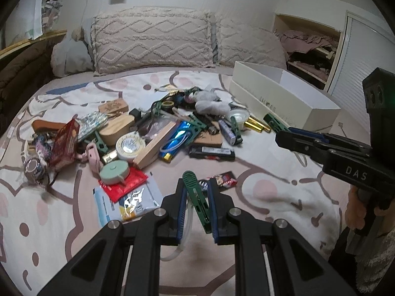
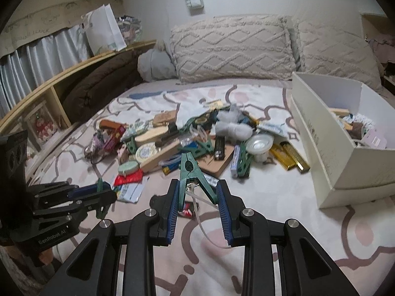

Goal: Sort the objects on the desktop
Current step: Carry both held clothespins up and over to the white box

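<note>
My left gripper (image 1: 196, 187) is shut on a green plastic clip (image 1: 195, 197) that lies slanted between its blue pads, with a clear cord loop hanging under it. My right gripper (image 2: 197, 185) is shut on the spread handles of another green clip (image 2: 188, 172), jaw end pointing away and a white cord dangling below. Both are held above the patterned bedspread (image 1: 271, 192). In the left wrist view the right gripper (image 1: 284, 133) comes in from the right with its clip (image 1: 274, 120). The left gripper (image 2: 108, 193) shows at the left of the right wrist view.
A mixed pile (image 1: 138, 133) of boxes, round tins, packets, yarn and more green clips covers the middle of the bed. An open white shoe box (image 2: 321, 153) holding several items stands at the right. Pillows (image 1: 153, 39) line the back; a wooden shelf (image 2: 49, 83) runs along the left.
</note>
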A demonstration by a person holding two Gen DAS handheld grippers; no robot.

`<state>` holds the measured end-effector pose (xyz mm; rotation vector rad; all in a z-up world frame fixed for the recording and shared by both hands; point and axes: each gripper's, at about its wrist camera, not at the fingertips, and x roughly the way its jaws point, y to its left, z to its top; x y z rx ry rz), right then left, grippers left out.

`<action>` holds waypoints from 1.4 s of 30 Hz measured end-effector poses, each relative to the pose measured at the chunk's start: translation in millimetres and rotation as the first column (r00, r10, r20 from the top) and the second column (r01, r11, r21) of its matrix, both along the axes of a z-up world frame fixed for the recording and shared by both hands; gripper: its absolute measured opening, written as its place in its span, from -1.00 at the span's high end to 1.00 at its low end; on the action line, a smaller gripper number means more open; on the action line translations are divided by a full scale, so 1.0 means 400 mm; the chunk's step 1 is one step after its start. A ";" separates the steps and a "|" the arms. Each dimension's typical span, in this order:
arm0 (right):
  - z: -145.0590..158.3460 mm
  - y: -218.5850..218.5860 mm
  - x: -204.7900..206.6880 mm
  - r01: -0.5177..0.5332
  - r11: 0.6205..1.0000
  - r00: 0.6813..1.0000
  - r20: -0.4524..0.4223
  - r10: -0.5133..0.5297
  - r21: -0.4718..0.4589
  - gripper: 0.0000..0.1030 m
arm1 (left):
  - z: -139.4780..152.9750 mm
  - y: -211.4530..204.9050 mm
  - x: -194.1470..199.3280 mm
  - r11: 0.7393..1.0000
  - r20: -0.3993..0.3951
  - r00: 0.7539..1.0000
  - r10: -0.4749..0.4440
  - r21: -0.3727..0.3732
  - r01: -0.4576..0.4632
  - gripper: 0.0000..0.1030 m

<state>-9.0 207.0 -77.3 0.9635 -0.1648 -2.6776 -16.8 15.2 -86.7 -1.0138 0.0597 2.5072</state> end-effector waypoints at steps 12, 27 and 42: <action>0.078 0.050 -0.001 0.029 0.999 0.997 -0.073 -0.031 -0.026 0.40 | 0.096 0.067 0.003 0.999 -0.084 0.996 -0.017 0.037 0.020 0.67; 0.217 0.137 -0.033 0.083 0.996 0.975 -0.204 -0.089 -0.040 0.40 | 0.271 0.157 -0.043 0.997 -0.227 0.973 -0.039 0.055 0.053 0.67; 0.365 0.267 -0.057 0.208 0.975 0.915 -0.337 -0.223 -0.081 0.40 | 0.358 0.270 -0.092 0.990 -0.298 0.951 -0.080 0.085 0.110 0.67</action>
